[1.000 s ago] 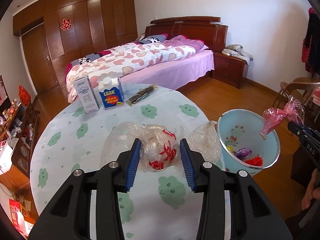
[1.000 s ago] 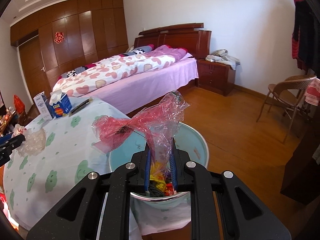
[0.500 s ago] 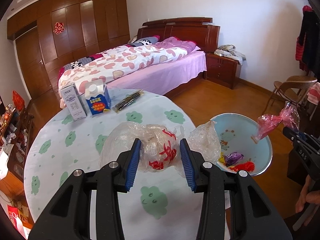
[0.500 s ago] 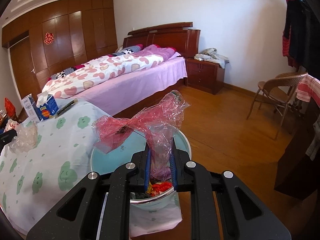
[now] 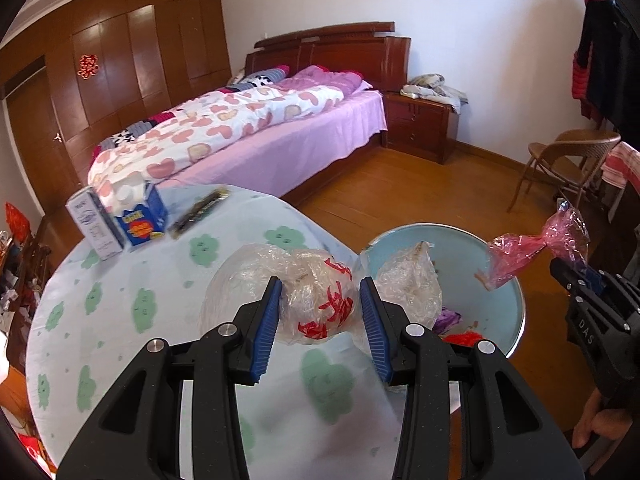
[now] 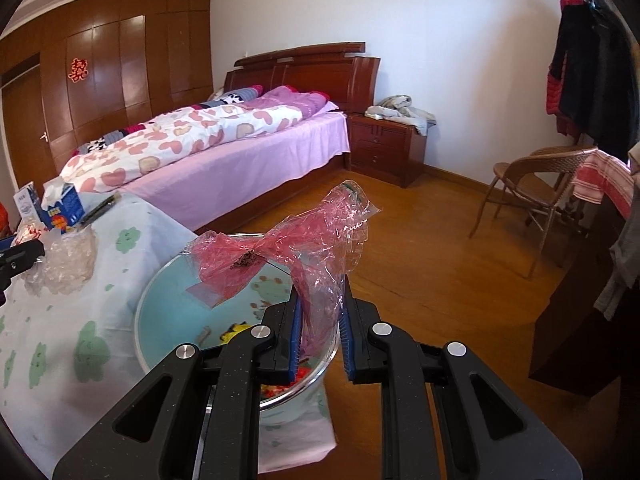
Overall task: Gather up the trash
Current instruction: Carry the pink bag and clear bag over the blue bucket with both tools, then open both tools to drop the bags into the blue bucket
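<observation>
Beside the bed [image 6: 224,160], a clear plastic bag [image 5: 320,300] is being held over the worktop [image 5: 160,320] by the left gripper's [image 5: 320,312] jaws. A pink wrapper [image 6: 304,256] is being let go over the blue bin [image 6: 168,312] by the right gripper's [image 6: 320,332] widening jaws.

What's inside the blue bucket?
The blue bucket holds a purple wrapper, red scraps and something yellow. The hand-held grippers and plastic bags cover much of its bottom, so more may be hidden.
</observation>
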